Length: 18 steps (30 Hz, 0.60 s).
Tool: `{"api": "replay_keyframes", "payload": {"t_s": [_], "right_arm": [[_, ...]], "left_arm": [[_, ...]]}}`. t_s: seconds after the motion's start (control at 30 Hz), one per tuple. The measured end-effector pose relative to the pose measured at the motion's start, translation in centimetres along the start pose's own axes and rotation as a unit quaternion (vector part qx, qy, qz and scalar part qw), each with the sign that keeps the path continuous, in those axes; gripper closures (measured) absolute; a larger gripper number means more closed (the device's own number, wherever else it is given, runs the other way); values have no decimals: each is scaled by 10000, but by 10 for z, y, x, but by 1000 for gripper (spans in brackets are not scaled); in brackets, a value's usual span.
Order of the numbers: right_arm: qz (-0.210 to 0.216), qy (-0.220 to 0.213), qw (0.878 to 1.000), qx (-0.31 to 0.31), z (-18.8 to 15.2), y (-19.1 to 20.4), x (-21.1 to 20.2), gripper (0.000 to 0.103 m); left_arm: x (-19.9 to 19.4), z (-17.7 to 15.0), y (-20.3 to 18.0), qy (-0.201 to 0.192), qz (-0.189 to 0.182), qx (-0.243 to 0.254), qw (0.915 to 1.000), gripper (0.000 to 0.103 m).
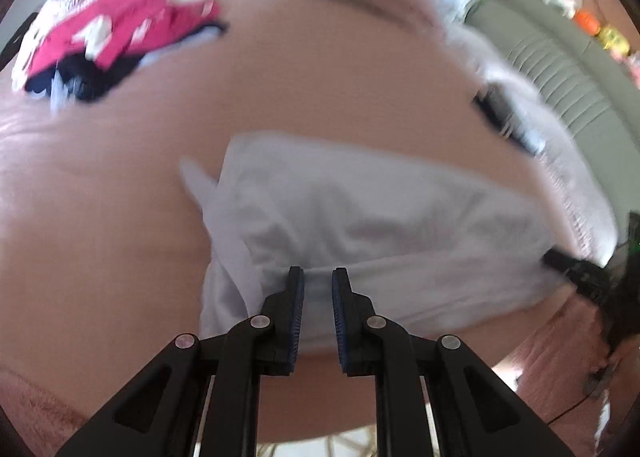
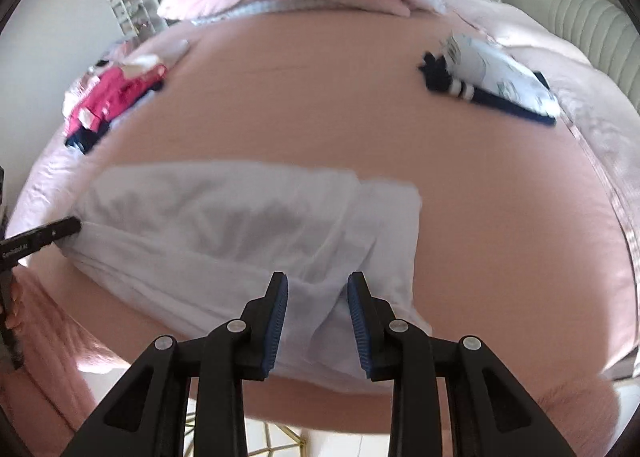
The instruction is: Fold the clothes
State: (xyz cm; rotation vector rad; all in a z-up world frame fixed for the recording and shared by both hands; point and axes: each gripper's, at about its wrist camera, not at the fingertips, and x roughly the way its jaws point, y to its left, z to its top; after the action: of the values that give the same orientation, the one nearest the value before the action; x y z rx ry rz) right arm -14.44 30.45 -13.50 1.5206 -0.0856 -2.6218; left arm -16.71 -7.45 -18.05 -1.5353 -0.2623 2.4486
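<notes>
From my left gripper (image 1: 318,277), I see the white cloth (image 1: 360,225) lying on the pink bed (image 1: 100,217). My fingers have a small gap with the cloth's near edge between them.

From my right gripper (image 2: 317,283), the fingers are spread over the white cloth (image 2: 240,217). Red clothes (image 2: 116,95) sit far back.

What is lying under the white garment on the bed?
Only the pink bedsheet shows around the white garment, which lies directly on it. The garment is folded over itself, so anything between its layers or beneath it is covered and cannot be seen.
</notes>
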Motion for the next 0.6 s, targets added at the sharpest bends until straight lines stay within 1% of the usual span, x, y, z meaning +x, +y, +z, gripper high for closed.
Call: {"api": "replay_keyframes", "payload": {"t_s": [0.03, 0.07, 0.13, 0.23, 0.27, 0.3, 0.37, 0.4, 0.43, 0.5, 0.53, 0.57, 0.6], "right_arm": [[-56, 43, 10000, -17, -4, -1, 1, 76], [-113, 86, 9999, -34, -7, -2, 2, 76], [-226, 172, 9996, -68, -15, -4, 3, 76], [-428, 280, 9986, -110, -25, -7, 3, 73], [-584, 262, 9979, -101, -26, -9, -3, 72], [-616, 198, 9979, -56, -28, -10, -9, 71], [-194, -60, 9997, 148, -32, -9, -24, 70], [-32, -68, 9998, 176, -33, -6, -25, 70], [45, -34, 9998, 188, -35, -3, -23, 70], [-111, 189, 9996, 189, -38, 1, -12, 70], [-96, 276, 9991, 293, -39, -2, -7, 70], [-69, 305, 9987, 401, -40, -5, -6, 70], [-20, 216, 9984, 519, -41, -9, -9, 70]], "left_arm": [[-4, 0, 3, -14, -7, -14, 10000, 91], [-8, 0, 7, -25, 4, -32, 10000, 91], [-15, -1, 16, 2, 378, -153, 9992, 91], [-39, -3, 19, -261, 602, -586, 9961, 91], [-46, -4, 19, -340, 657, -707, 9948, 91], [-42, -5, 13, -329, 532, -602, 9962, 91], [-35, -8, 0, -308, 281, -393, 9984, 91], [-32, -9, -5, -289, 179, -299, 9990, 91], [-28, -11, -5, -192, 303, -307, 9989, 91], [-21, -15, -5, 1, 550, -322, 9980, 91], [-17, -17, -6, 98, 673, -330, 9971, 91], [-13, -19, -6, 195, 796, -338, 9961, 91], [-10, -20, -6, 272, 919, -348, 9948, 91]]}}
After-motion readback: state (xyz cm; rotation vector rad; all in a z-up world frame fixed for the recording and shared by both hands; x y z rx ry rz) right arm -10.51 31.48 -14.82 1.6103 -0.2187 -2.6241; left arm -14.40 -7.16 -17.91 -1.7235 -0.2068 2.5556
